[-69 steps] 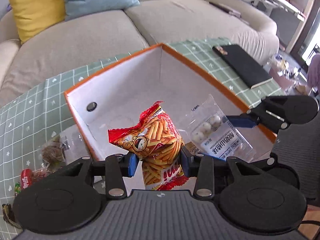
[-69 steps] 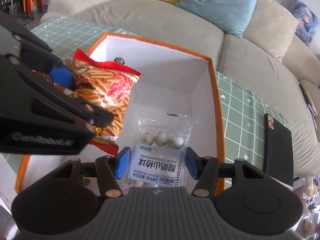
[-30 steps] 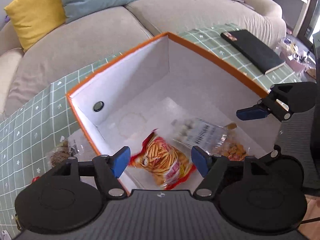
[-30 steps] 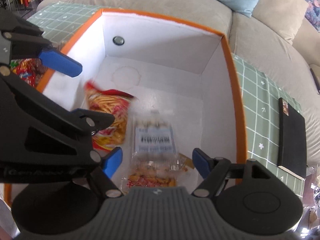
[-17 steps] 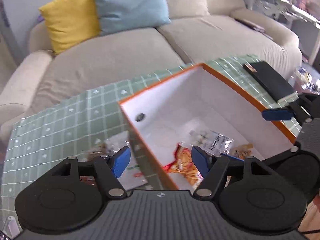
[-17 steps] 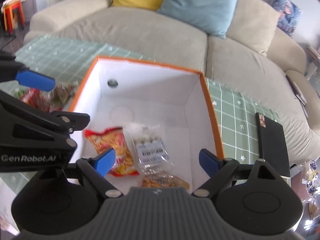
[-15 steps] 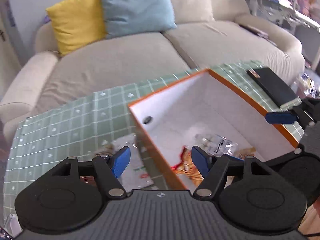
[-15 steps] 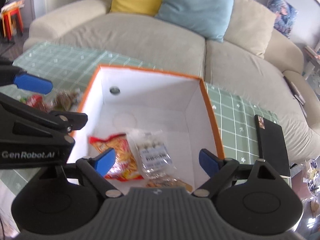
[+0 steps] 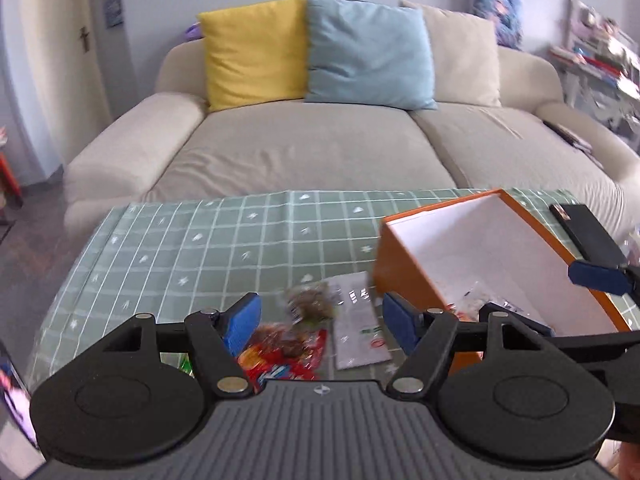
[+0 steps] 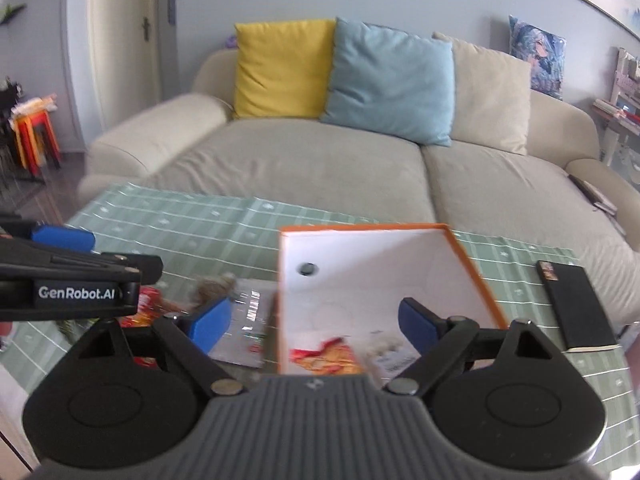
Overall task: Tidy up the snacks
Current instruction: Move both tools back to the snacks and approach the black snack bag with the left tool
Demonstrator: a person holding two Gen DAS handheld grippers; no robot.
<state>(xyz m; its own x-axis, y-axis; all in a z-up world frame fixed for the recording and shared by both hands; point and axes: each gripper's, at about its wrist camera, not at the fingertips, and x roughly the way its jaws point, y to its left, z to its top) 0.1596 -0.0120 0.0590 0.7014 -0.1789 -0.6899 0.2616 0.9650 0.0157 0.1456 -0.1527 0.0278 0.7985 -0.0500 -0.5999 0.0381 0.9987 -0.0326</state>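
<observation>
Both our grippers are released and carry nothing: the left gripper [image 9: 320,322] has its blue pads spread wide, and the right gripper [image 10: 314,322] is spread the same way.

The orange box [image 10: 468,272] sits on the green checked tablecloth [image 9: 192,248] and already holds a red chip bag [image 10: 326,356] and a clear bag of white balls [image 10: 386,354] on its floor. The loose snacks lie outside it, just beside its left wall: a brownish bag [image 9: 310,302], a flat white-and-clear packet [image 9: 358,320] touching the box's corner, and a red bag [image 9: 284,354] nearest us.

What matters for the next pick: these loose snacks lie straight ahead of and below our left pads, between them in the left view, while from the right gripper they sit off to the left with the box wall in between. So we judge the left is the nearer one.

The white packet's long axis runs roughly away from us, so the pads would close across its short width. The red bag is partly hidden by the gripper body; its axis we cannot tell.
</observation>
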